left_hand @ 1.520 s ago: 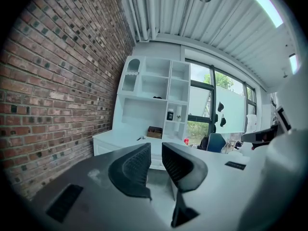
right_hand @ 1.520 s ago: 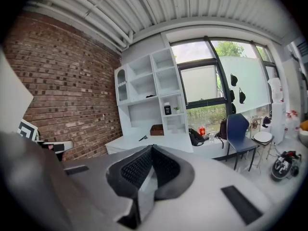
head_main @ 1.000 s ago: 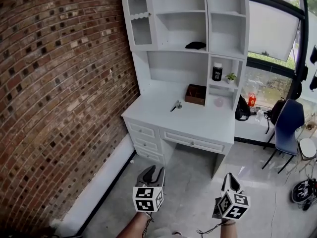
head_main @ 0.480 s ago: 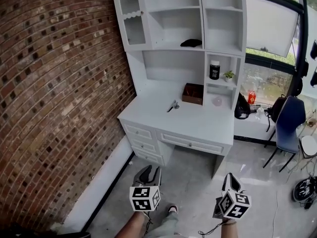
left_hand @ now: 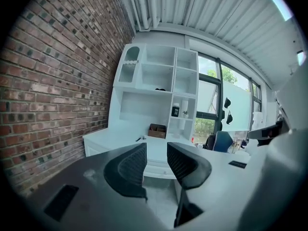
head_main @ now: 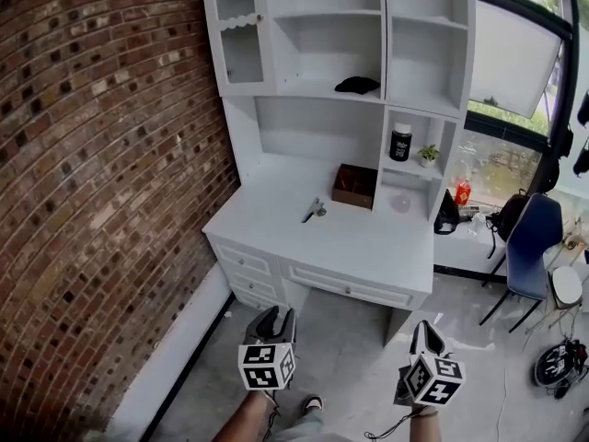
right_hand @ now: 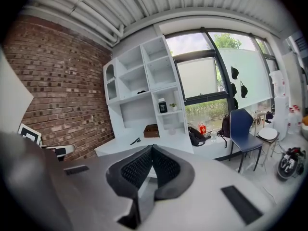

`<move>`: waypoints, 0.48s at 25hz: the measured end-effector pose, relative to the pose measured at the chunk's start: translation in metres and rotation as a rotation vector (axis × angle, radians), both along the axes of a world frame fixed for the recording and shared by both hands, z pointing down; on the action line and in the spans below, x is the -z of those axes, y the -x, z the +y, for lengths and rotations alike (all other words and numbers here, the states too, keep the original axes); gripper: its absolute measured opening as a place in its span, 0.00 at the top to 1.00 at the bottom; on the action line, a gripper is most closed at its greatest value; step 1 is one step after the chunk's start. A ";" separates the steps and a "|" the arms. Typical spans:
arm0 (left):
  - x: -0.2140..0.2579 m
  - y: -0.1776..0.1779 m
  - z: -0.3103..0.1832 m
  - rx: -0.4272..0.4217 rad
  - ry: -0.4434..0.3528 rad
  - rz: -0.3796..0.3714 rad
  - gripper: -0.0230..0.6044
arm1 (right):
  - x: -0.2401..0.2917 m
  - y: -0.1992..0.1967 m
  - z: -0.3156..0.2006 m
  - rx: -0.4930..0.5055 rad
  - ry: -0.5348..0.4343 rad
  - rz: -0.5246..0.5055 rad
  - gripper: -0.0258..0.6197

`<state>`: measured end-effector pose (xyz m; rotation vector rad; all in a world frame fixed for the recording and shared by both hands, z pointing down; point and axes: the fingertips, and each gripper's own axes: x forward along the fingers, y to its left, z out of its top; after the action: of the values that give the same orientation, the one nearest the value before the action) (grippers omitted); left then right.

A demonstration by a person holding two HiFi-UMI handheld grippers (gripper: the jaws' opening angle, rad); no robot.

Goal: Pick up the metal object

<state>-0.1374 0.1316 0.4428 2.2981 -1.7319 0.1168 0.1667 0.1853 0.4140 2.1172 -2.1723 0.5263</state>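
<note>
Metal glints on the white desk [head_main: 368, 247]: the metal object [head_main: 313, 211] lies there, near the brown box [head_main: 355, 185]. Over the last second the desk has grown closer in our head view, so we judge the approach under way, with the object well out of reach. Its long axis runs diagonally, dark end toward the desk's front-left. Our left gripper [head_main: 277, 317] is parted and empty; our right gripper [head_main: 425, 328] is closed on nothing.

We could read no text, brand or number anywhere. The black jar [head_main: 400, 144] carried a pale label too small to make out. The cubes on the left gripper [head_main: 276, 314] and right gripper [head_main: 425, 328] bore only black-and-white square markers.
</note>
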 end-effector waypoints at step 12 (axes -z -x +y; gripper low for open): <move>0.004 0.023 -0.117 -0.015 -0.003 0.039 0.75 | 0.004 0.023 -0.108 -0.004 0.016 0.065 0.96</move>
<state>-0.1602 0.0144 0.4392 2.3006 -1.6969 0.0713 0.1433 0.0776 0.4103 2.1001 -2.1233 0.4663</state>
